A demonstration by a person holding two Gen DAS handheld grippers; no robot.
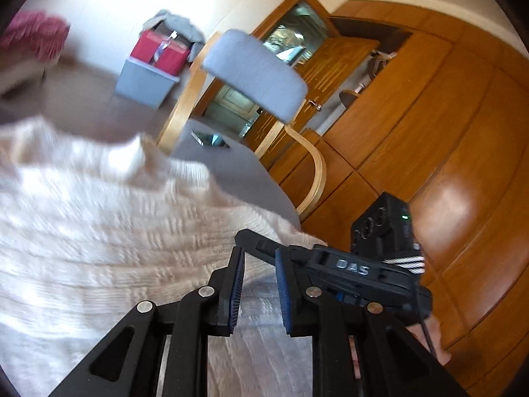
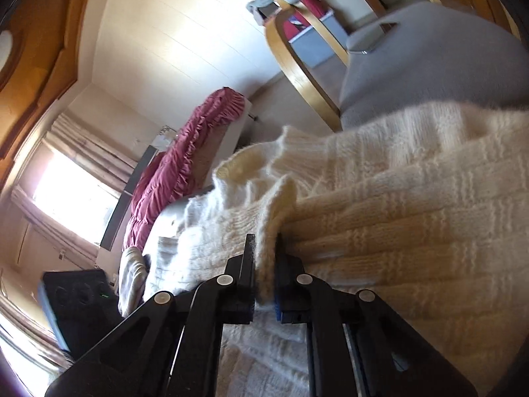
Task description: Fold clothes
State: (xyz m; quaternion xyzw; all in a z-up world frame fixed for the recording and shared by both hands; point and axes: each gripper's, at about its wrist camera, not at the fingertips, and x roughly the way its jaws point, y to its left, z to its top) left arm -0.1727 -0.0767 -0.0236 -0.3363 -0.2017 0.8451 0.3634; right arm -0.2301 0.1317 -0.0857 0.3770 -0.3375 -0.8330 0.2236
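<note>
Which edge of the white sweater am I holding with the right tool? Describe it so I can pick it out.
Start at the grey armchair, then drop to the cream knit sweater spread before it. The right tool is shut on a thick ribbed edge that curls upward, unlike the flat cable-knit panels beside it.

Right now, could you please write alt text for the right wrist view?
The right gripper is shut on a folded edge of a cream knit sweater. Behind it are a grey armchair and a crimson ruffled cloth.
</note>
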